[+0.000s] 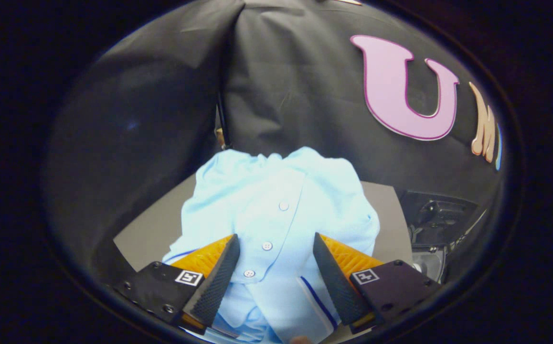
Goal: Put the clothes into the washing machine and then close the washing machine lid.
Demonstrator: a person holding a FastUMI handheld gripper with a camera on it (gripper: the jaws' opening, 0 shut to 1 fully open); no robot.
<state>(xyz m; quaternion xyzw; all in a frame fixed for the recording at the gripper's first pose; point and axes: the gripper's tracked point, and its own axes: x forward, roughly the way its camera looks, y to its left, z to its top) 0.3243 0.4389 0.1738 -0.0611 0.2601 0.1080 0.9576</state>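
A light blue buttoned shirt [281,200] lies bunched on a grey table [150,229], with a blue and white stripe on its near edge. My gripper [275,241] hovers over the shirt's button placket, its two fingers [219,277] spread wide on either side of the buttons. Neither finger presses the cloth. The shirt runs between the fingers and beyond them toward the booth wall. A dark part of a machine [436,220] sits past the table's right edge; I cannot tell whether it is the washing machine.
The black cloth wall [276,86] rises close behind the table. A thin dark pole [222,119] stands at the wall's fold, just behind the shirt. Bare table shows to the left and right of the shirt.
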